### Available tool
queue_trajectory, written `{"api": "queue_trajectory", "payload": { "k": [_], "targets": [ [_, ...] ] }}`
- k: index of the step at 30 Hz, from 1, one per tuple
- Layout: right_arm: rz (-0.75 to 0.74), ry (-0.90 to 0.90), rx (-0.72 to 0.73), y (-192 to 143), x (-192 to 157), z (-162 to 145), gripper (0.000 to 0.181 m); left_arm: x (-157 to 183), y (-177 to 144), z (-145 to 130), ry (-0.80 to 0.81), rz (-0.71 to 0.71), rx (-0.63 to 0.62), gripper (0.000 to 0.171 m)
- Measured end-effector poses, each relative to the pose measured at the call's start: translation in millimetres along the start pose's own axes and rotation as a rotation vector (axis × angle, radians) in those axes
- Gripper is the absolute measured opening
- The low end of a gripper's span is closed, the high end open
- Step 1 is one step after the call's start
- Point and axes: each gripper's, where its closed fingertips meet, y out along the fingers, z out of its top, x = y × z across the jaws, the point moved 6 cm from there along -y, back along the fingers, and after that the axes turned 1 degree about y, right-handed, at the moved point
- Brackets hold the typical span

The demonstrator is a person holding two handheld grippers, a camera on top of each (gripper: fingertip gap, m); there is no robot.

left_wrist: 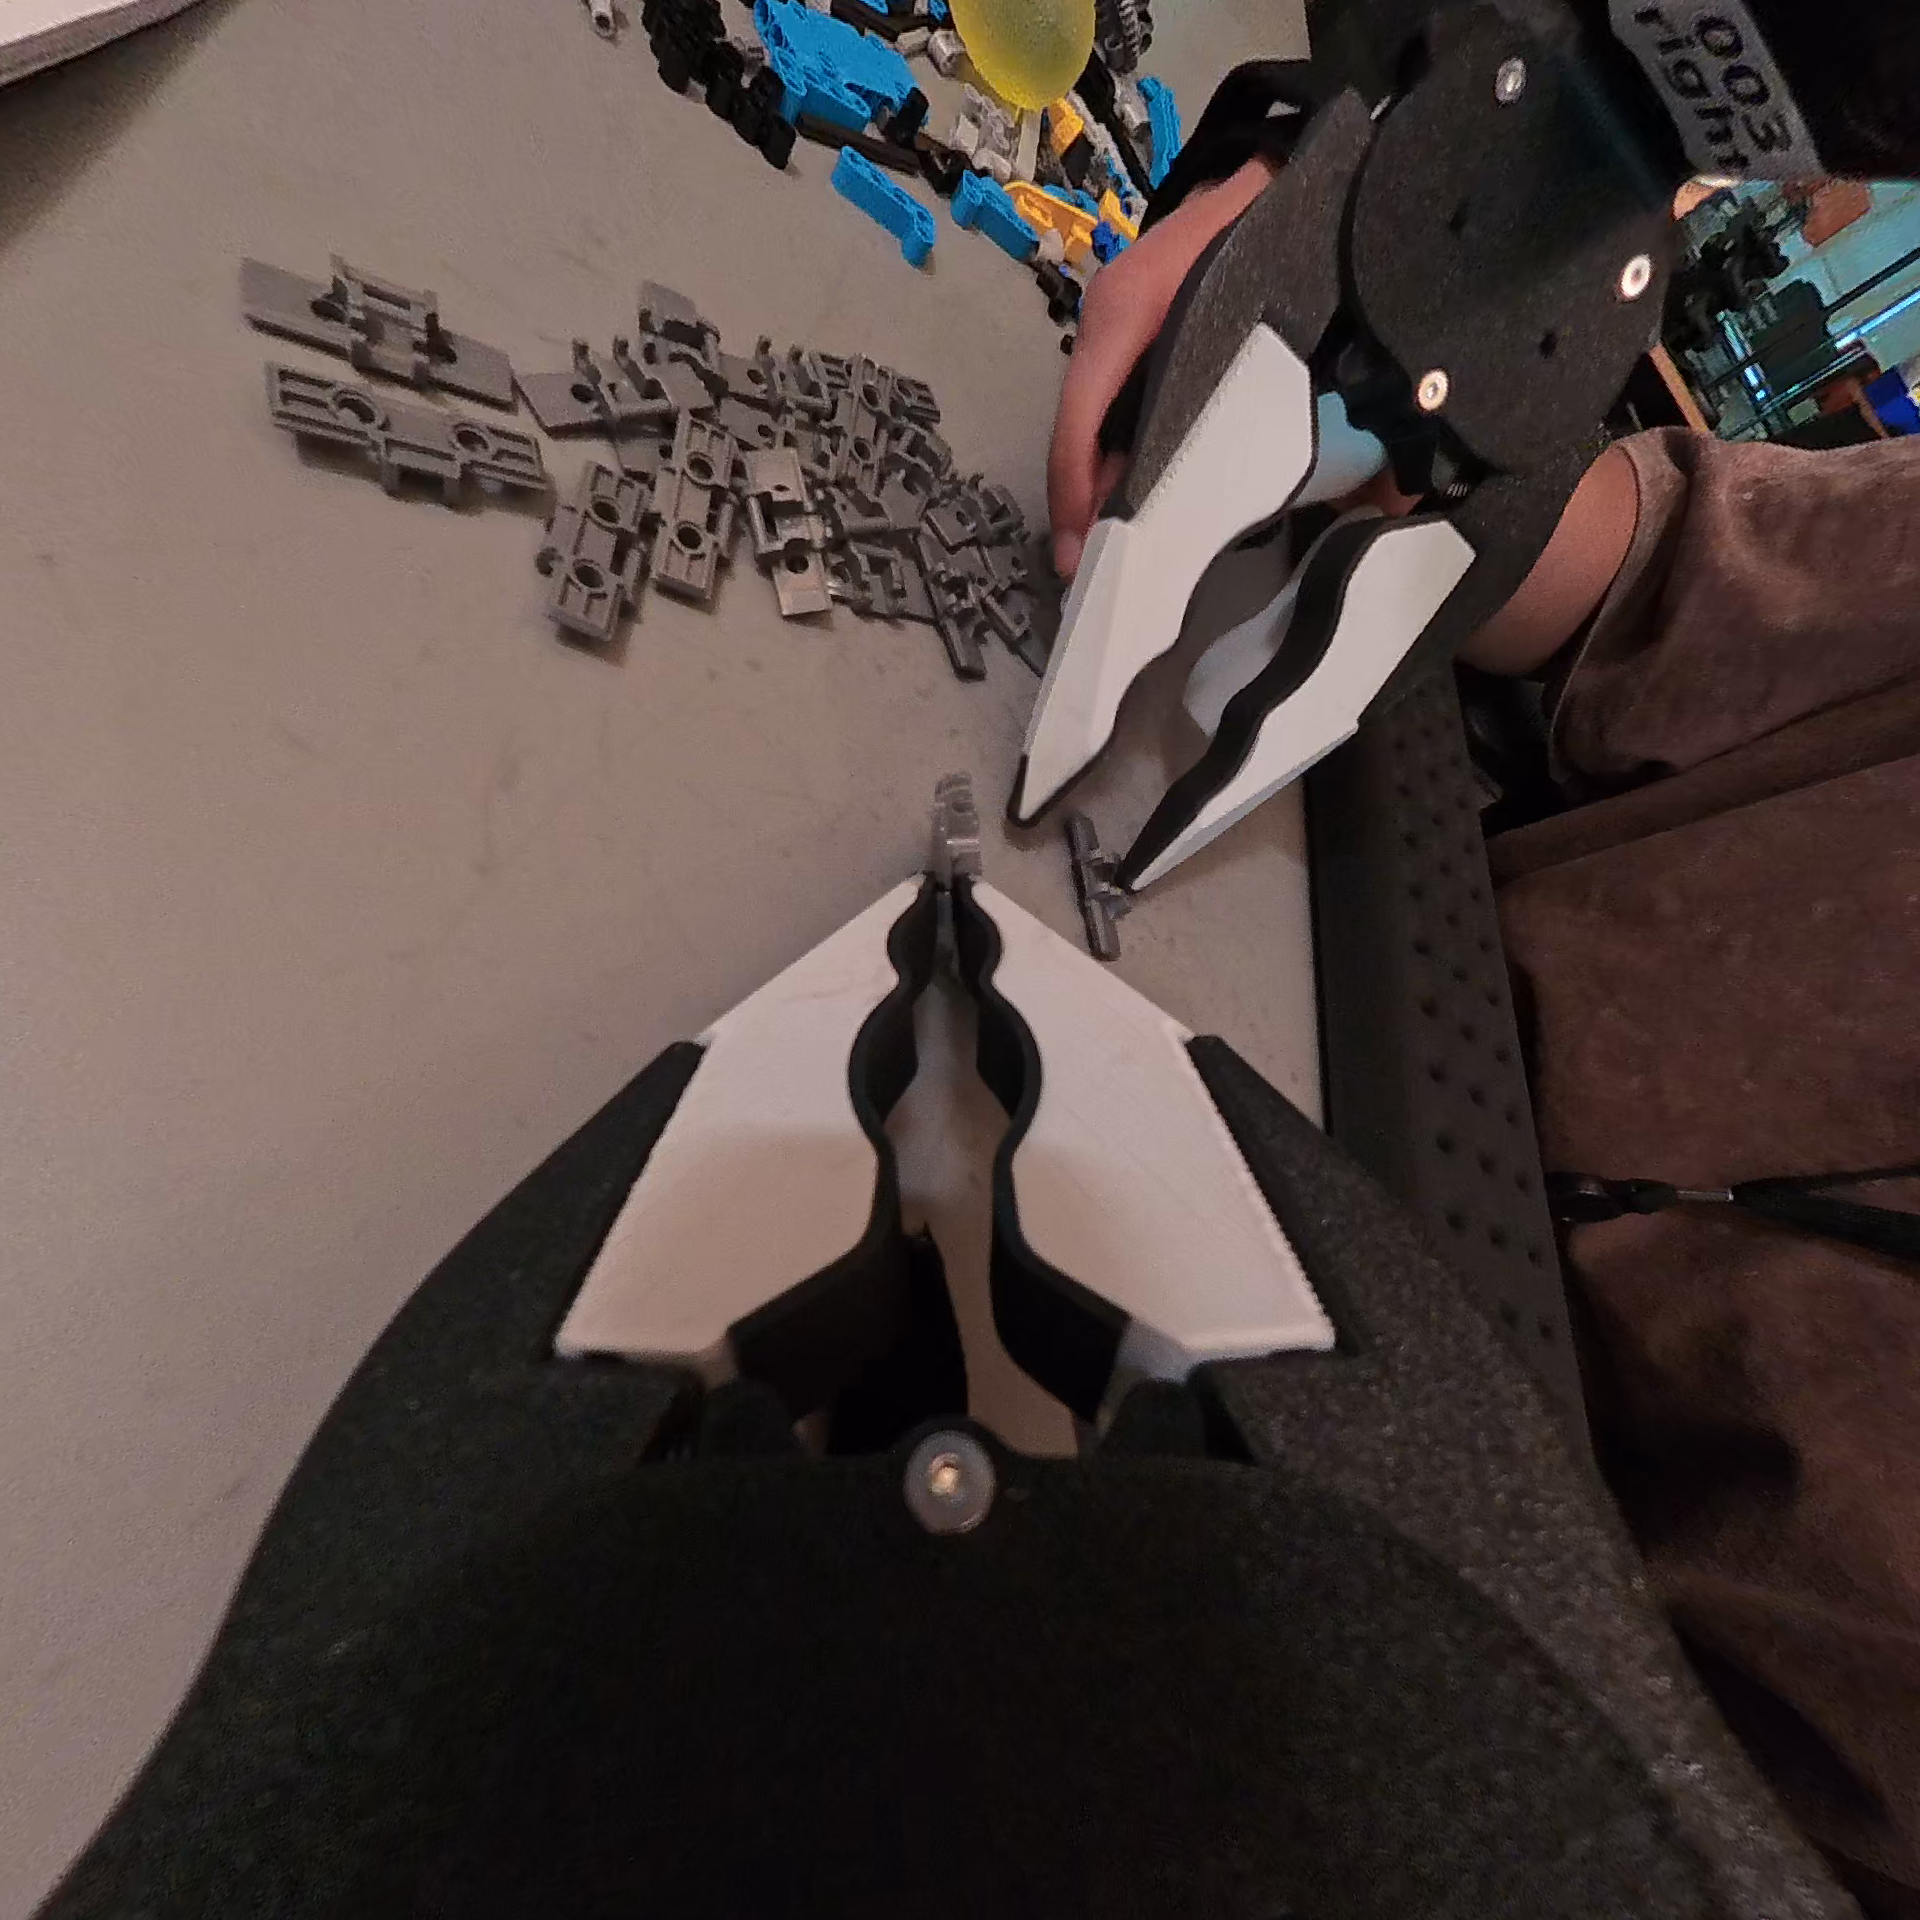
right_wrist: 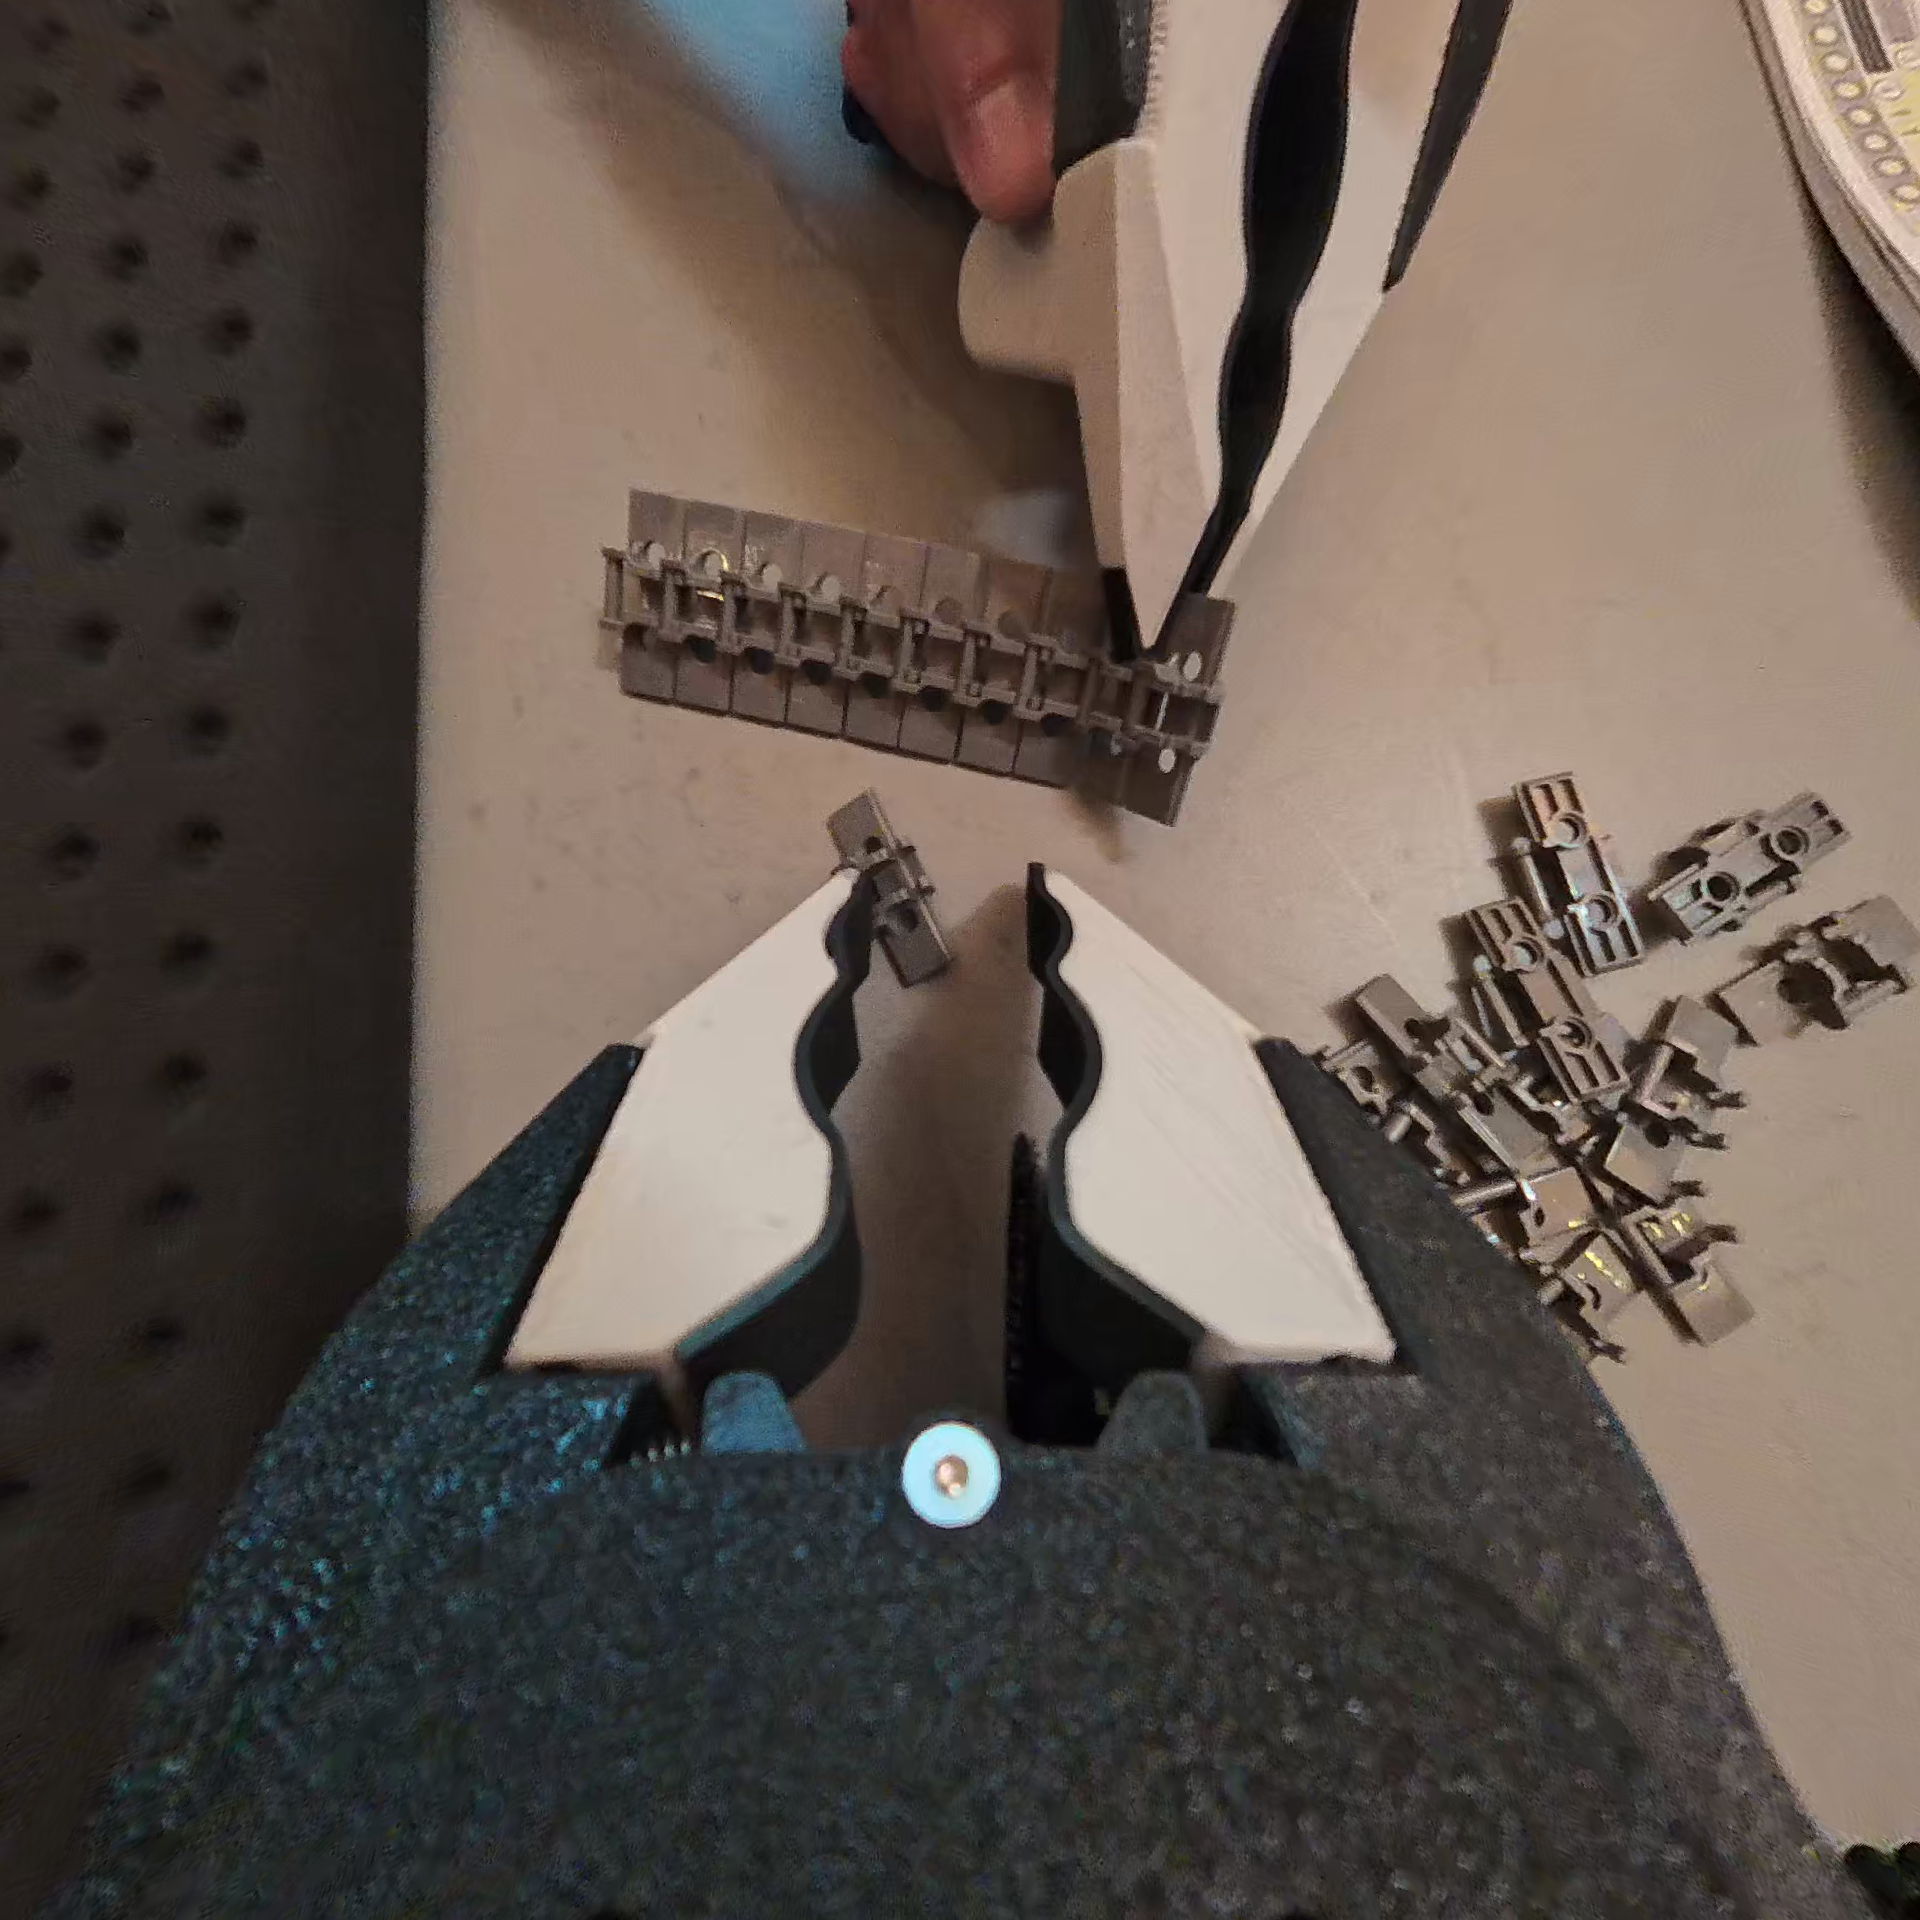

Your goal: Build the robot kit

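while the left gripper point(left_wrist: 948, 885) was pressed together on the end of a chain of joined grey track links point(right_wrist: 914, 665), its tips pinching the last link, the rest of the chain lay flat on the beige table point(left_wrist: 312, 883), stretching away toward the perforated dark mat point(right_wrist: 156, 623) at the table's edge. the right gripper point(right_wrist: 940, 883) was spread, nothing between its fingers, though one fingertip point(right_wrist: 847, 894) touched a single loose grey link point(right_wrist: 894, 904) that lay just beside the chain, apart from it. in the left wrist view the same loose link sat at the tip of the right gripper's near finger. a heap of loose grey links point(left_wrist: 779, 488) lay nearby on the table, and farther off a jumble of blue, black and yellow building pieces point(left_wrist: 935, 114). a hand point(left_wrist: 1122, 353) gripped the right gripper's handle.
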Motion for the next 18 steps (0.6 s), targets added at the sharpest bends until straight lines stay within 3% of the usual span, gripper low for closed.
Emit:
{"api": "queue_trajectory", "payload": {
  "k": [7, 12, 15, 18],
  "targets": [
    [0.026, -0.062, -0.013, 1.1, -7.1, -1.4, 0.013, 0.2, 0.4, -0.1, 0.002, 0.001, -0.002, 0.003],
    [-0.031, -0.103, 0.017, -0.9, -6.6, 3.1, 0.011, 0.5, 0.4, 0.0, 0.004, 0.001, -0.002, 0.003],
    [-0.082, 0.016, 0.158, -18.9, 9.5, 16.0, 0.01, 0.3, -1.0, 1.6, -0.004, 0.004, 0.019, 0.002],
    [-0.086, 0.273, 0.37, -38.8, 33.7, 29.7, 0.01, 2.6, -4.2, 6.5, -0.042, -0.05, 0.075, 0.002]
  ]
}}
